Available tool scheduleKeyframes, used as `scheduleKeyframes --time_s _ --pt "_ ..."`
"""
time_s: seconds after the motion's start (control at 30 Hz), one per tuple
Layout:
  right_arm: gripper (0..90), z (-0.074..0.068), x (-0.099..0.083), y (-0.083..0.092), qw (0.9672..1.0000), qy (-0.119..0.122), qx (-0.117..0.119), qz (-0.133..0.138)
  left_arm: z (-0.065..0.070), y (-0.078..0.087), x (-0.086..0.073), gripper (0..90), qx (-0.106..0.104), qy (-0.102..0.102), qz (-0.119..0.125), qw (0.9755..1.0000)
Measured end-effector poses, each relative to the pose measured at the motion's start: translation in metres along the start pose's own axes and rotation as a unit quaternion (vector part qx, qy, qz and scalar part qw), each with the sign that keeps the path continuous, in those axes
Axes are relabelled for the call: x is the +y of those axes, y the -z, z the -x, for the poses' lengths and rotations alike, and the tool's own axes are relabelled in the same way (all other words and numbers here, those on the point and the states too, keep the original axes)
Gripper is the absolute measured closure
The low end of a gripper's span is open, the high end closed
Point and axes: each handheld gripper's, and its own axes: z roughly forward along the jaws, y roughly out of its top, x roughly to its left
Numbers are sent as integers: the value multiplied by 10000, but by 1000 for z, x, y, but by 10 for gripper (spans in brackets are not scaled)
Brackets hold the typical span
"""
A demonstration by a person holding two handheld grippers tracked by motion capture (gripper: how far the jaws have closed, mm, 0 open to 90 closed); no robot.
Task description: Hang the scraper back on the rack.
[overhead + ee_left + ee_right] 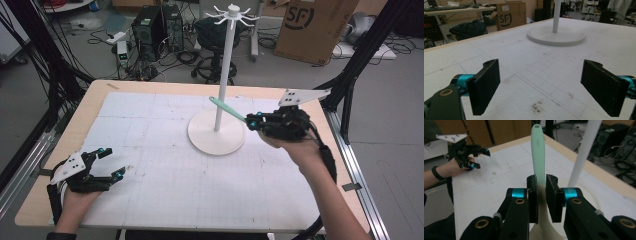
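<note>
A pale green utensil handle (226, 108) with a hole at its tip sticks out of my right gripper (252, 122), pointing left toward the pole of a white hook stand (226, 60). In the right gripper view the jaws are shut on the utensil (538, 152), whose broad cream end runs down below them. The stand's round base (216, 137) sits at the table's middle back, and its hooks (233, 14) are at the top. My left gripper (112, 161) rests open at the front left, its pads (486, 83) wide apart over bare table.
The white gridded table top (165, 190) has a wooden rim (82, 107). Beyond it are computer towers (150, 30), an office chair (215, 35), a cardboard box (312, 25) and cables. Black frame posts (362, 45) flank the table.
</note>
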Motion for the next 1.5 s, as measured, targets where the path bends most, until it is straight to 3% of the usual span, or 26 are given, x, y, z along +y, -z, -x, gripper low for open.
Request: scheduleKeyframes --time_s 0.4,0.73,0.93,1.03,1.07,1.5 --pt "813 13 51 68 9996 63 -114 258 0 0 0 164 -2 -4 -1 10000" --pt "813 23 82 104 9976 155 -443 501 0 0 0 163 -13 -12 -1 10000" --pt "812 27 91 111 9972 39 -534 525 0 0 0 162 -12 -18 1 10000" --pt "813 29 94 110 9965 142 -565 592 0 0 0 162 -16 -18 0 10000" --pt "813 28 94 110 9969 54 -565 550 0 0 0 162 -16 -18 0 10000" --pt "812 36 102 105 9960 29 -695 563 0 0 0 163 -16 -24 5 10000"
